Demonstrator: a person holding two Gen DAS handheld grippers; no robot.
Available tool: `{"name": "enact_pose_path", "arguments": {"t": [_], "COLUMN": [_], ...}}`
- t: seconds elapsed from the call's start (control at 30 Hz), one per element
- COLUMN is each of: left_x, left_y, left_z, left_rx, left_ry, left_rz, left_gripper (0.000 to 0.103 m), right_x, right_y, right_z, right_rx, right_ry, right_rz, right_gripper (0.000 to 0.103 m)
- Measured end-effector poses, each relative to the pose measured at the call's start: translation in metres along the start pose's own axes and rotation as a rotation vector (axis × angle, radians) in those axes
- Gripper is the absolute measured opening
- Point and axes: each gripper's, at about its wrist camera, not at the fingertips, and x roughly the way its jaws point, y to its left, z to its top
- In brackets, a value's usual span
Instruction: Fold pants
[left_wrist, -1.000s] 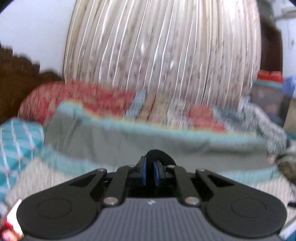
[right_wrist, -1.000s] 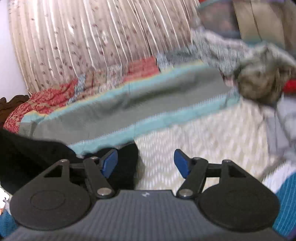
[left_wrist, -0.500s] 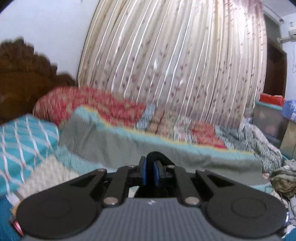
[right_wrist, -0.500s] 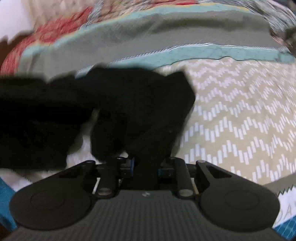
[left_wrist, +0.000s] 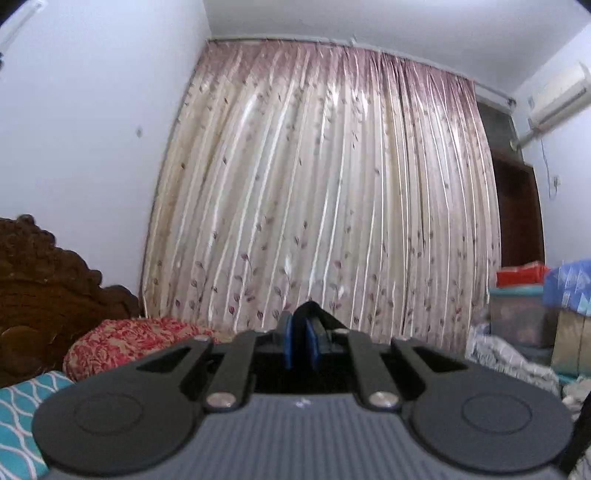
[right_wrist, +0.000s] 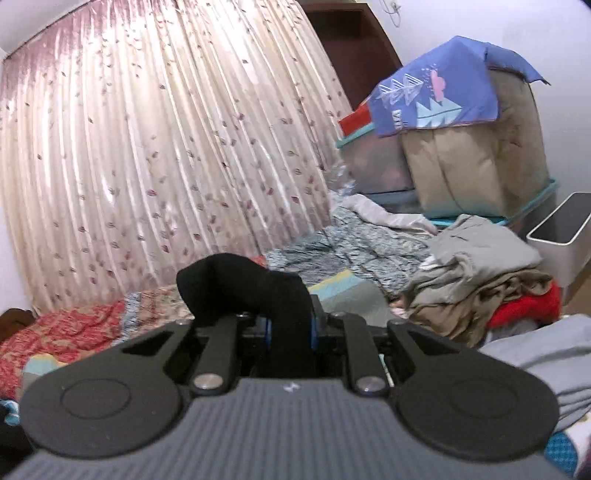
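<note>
Both tongs (left_wrist: 300, 345) (right_wrist: 290, 332) clamp black pants (right_wrist: 240, 284); writing unreadable

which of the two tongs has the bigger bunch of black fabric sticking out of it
The right tongs: a thick fold of the black pants bulges up and over its fingers. The left tongs show only a thin black edge between nearly closed fingers.

Right claw (right_wrist: 290, 326), open a second ago, now grips the black pants (right_wrist: 243, 288); both claws have lifted toward the curtain (left_wrist: 325, 192)
</note>
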Motion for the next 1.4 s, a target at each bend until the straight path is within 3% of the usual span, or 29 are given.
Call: {"name": "enact_pose_path", "arguments": {"t": [0.1,0.13,0.17,0.2,0.23,0.3,0.33,0.4,0.47,0.53,0.57,0.63,0.7,0.8,0.83,0.87,0.9,0.93,0.97,1.1,1.17,1.23,1.3,1.4], "left_x": [0.05,0.073,0.092,0.115,0.133,0.164,0.166,0.15,0.122,0.095,0.084,0.063,0.049,0.048,0.053,0.054,0.057,0.057,0.061,0.052,0.054,0.052,0.05,0.046], "left_y": [-0.007,-0.006,-0.007,-0.009,-0.013,-0.018,-0.018,-0.001,0.02,0.043,0.057,0.071,0.067,0.054,0.048,0.04,0.034,0.028,0.024,0.032,0.041,0.045,0.046,0.044], "left_z": [-0.026,-0.044,-0.065,-0.094,-0.126,-0.19,-0.214,-0.251,-0.268,-0.272,-0.277,-0.291,-0.3,-0.308,-0.311,-0.322,-0.328,-0.341,-0.346,-0.342,-0.336,-0.337,-0.335,-0.332], "left_rx": [-0.028,-0.056,-0.07,-0.054,-0.017,0.056,0.049,-0.037,-0.1,-0.176,-0.221,-0.291,-0.318,-0.348,-0.352,-0.352,-0.331,-0.305,-0.291,-0.351,-0.372,-0.393,-0.396,-0.384], "left_ry": [0.136,0.206,0.266,0.35,0.443,0.679,0.769,0.846,0.863,0.868,0.877,0.911,0.937,0.953,0.971,0.98,0.98,0.989,1.004,0.958,0.952,0.952,0.953,0.949], "left_rz": [-0.013,-0.02,-0.018,-0.008,0.028,0.154,0.169,0.131,0.164,0.186,0.181,0.134,0.089,0.051,0.034,0.03,0.038,0.061,0.083,0.098,0.111,0.116,0.121,0.132], "left_gripper": [0.009,0.009,0.014,0.021,0.026,0.025,0.024,0.027,0.028,0.032,0.035,0.045,0.057,0.057,0.054,0.046,0.031,0.02,0.018,0.015,0.015,0.015,0.015,0.017], "right_x": [0.045,0.067,0.087,0.112,0.128,0.138,0.128,0.09,0.039,-0.008,-0.026,-0.054,-0.068,-0.064,-0.058,-0.051,-0.046,-0.045,-0.044,-0.044,-0.047,-0.046,-0.029,0.018], "right_y": [0.001,0.0,-0.003,-0.004,-0.005,-0.02,-0.024,-0.027,-0.017,-0.005,0.004,0.032,0.053,0.078,0.084,0.092,0.099,0.106,0.109,0.095,0.085,0.072,0.054,0.024], "right_z": [-0.023,-0.036,-0.049,-0.07,-0.096,-0.14,-0.157,-0.179,-0.191,-0.2,-0.203,-0.221,-0.242,-0.273,-0.283,-0.293,-0.302,-0.301,-0.293,-0.223,-0.174,-0.126,-0.089,-0.074], "right_rx": [-0.011,-0.04,-0.08,-0.115,-0.137,-0.118,-0.065,0.005,-0.012,-0.056,-0.088,-0.208,-0.299,-0.388,-0.407,-0.443,-0.507,-0.55,-0.534,-0.297,-0.159,-0.047,0.043,0.102], "right_ry": [0.108,0.161,0.232,0.316,0.393,0.532,0.568,0.572,0.54,0.525,0.549,0.632,0.694,0.8,0.846,0.89,0.897,0.887,0.891,0.877,0.812,0.699,0.564,0.413], "right_rz": [-0.037,-0.054,-0.086,-0.135,-0.207,-0.287,-0.265,-0.158,-0.026,0.191,0.311,0.493,0.566,0.613,0.633,0.654,0.634,0.612,0.62,0.734,0.831,0.873,0.804,0.489], "right_gripper": [0.024,0.03,0.052,0.064,0.069,0.067,0.067,0.066,0.067,0.072,0.08,0.085,0.086,0.086,0.077,0.049,0.04,0.03,0.018,0.018,0.018,0.018,0.019,0.036]}}
